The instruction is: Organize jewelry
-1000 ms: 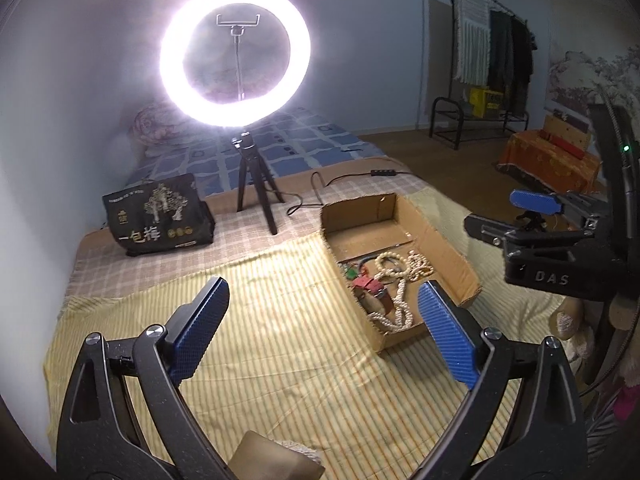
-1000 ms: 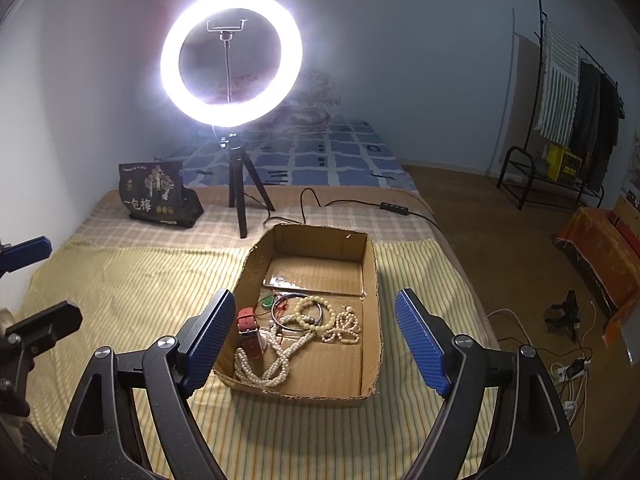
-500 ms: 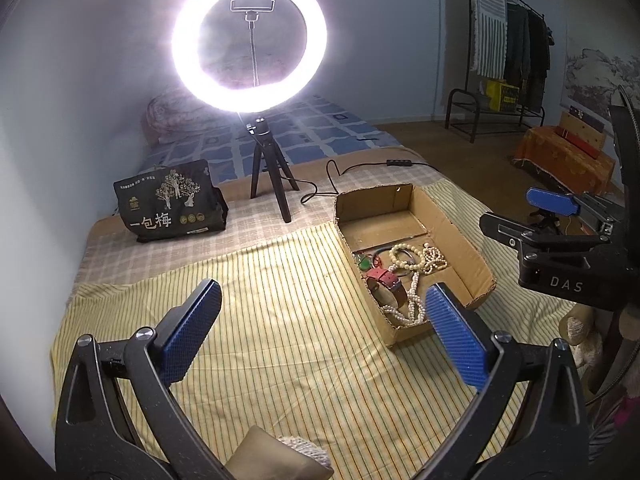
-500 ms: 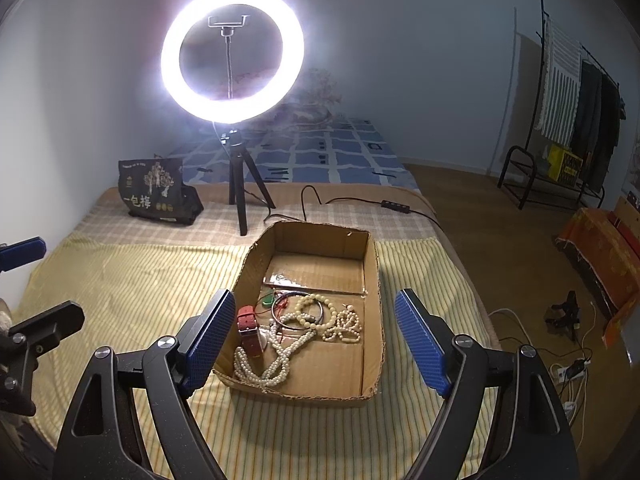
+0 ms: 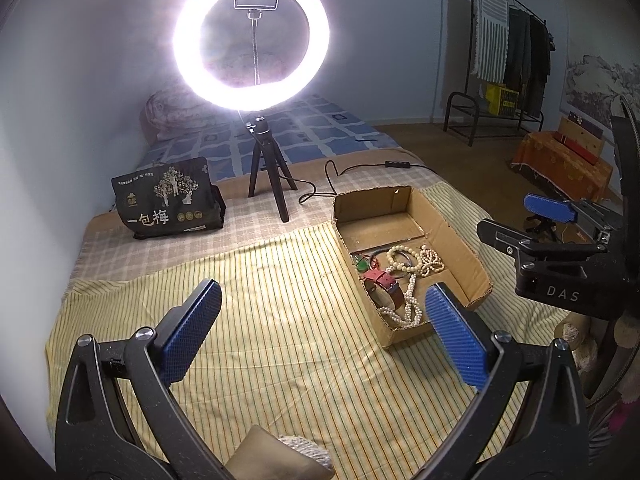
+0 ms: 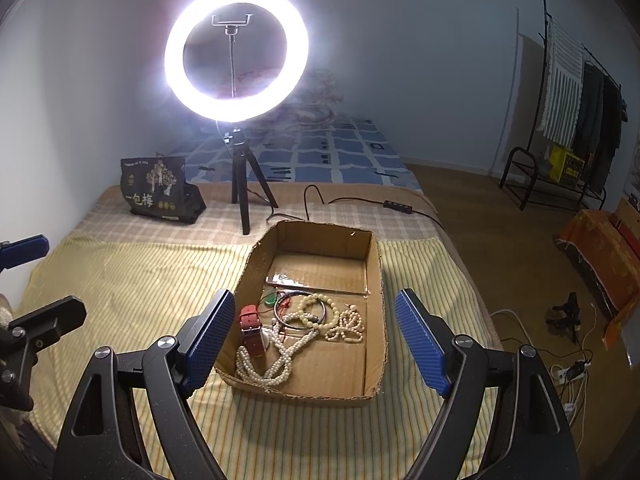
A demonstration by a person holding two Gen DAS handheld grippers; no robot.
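Note:
A cardboard box [image 6: 312, 392] lies on the yellow striped cloth [image 5: 280, 320] of a bed. Inside it are a long pearl necklace [image 6: 280, 364], a red watch strap [image 6: 250, 320], a cream bead bracelet [image 6: 316, 310], a green pendant [image 6: 269, 301] and a small clear bag [image 6: 284, 279]. My right gripper [image 6: 315, 294] hovers open over the box's near end, with nothing between its pads. My left gripper [image 5: 322, 287] stands wide open above bare cloth, left of the box [image 5: 472, 256]. Each gripper shows at the edge of the other's view: the right gripper [image 5: 516, 220] and the left gripper [image 6: 40, 280].
A lit ring light [image 5: 252, 40] on a small tripod stands behind the box, its cable [image 5: 396, 165] trailing right. A black printed bag [image 5: 168, 200] sits at the back left. The bed edge drops to a wooden floor with a clothes rack [image 6: 560, 120] and a power strip [image 6: 572, 370].
The left gripper's jaws have spread a little wider. The right gripper and the jewelry in the box have not moved.

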